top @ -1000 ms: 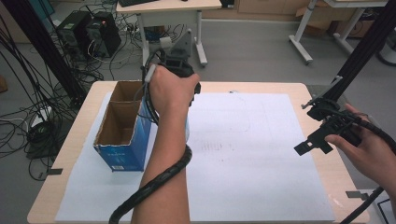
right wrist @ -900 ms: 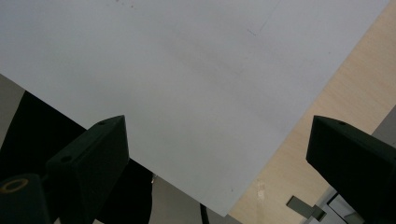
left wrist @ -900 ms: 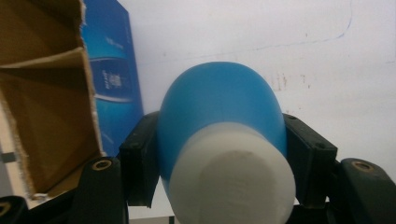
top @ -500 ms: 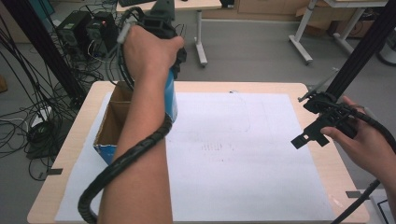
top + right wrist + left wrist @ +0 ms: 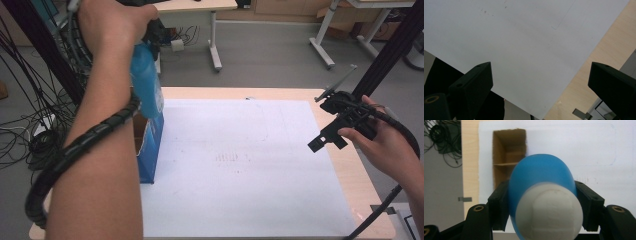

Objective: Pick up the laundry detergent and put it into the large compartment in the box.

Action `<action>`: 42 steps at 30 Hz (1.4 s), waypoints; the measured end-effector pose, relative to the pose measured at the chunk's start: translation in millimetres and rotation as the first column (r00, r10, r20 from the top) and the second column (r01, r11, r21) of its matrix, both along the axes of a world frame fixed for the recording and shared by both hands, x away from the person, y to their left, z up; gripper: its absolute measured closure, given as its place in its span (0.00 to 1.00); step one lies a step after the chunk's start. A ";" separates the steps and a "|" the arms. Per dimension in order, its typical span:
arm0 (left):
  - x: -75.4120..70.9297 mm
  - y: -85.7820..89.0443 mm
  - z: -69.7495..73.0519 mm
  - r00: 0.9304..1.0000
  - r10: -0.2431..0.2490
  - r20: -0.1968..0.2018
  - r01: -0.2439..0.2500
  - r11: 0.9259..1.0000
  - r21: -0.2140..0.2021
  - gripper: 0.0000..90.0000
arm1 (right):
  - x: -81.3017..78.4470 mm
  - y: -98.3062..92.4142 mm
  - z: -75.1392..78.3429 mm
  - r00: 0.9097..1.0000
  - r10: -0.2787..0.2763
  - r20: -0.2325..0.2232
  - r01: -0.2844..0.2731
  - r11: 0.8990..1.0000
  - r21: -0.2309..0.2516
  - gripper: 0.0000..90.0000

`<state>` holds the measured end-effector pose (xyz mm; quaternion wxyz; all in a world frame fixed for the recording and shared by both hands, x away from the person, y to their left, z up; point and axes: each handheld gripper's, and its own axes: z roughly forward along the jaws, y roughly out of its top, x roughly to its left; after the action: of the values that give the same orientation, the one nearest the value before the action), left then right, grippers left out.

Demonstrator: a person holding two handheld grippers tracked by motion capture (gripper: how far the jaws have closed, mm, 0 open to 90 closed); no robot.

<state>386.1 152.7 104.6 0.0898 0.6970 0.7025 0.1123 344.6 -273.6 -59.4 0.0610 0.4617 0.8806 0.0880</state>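
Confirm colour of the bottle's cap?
White cap on a blue bottle; clearest in the left gripper view.

The person's left gripper (image 5: 541, 220) has risen high above the open brown cardboard box (image 5: 507, 157), lifting clear a blue plastic bottle with a white cap (image 5: 542, 195) clamped between its jaws.

Left tool (image 5: 544, 202) raised high, jaws clamped shut; right tool (image 5: 332, 135) held low, jaws spread wide
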 end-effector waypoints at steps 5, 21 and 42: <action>2.1 20.6 -5.2 1.000 0.022 -0.009 -0.022 1.000 -0.003 0.42 | 2.6 5.0 0.7 1.000 0.005 0.002 -0.005 1.000 -0.003 0.07; 1.2 56.0 -34.0 0.998 0.057 0.000 -0.057 0.998 0.006 0.42 | 7.8 22.5 0.4 1.000 0.003 -0.002 -0.003 1.000 -0.022 0.07; 6.2 75.5 -88.4 0.996 0.065 -0.056 -0.066 0.998 -0.007 0.42 | 3.5 26.4 -3.3 1.000 0.005 -0.001 -0.005 1.000 -0.022 0.07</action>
<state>392.3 228.2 16.2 0.0697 0.6760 0.7277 0.0927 348.1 -247.2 -62.7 0.0655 0.4587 0.8827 0.0784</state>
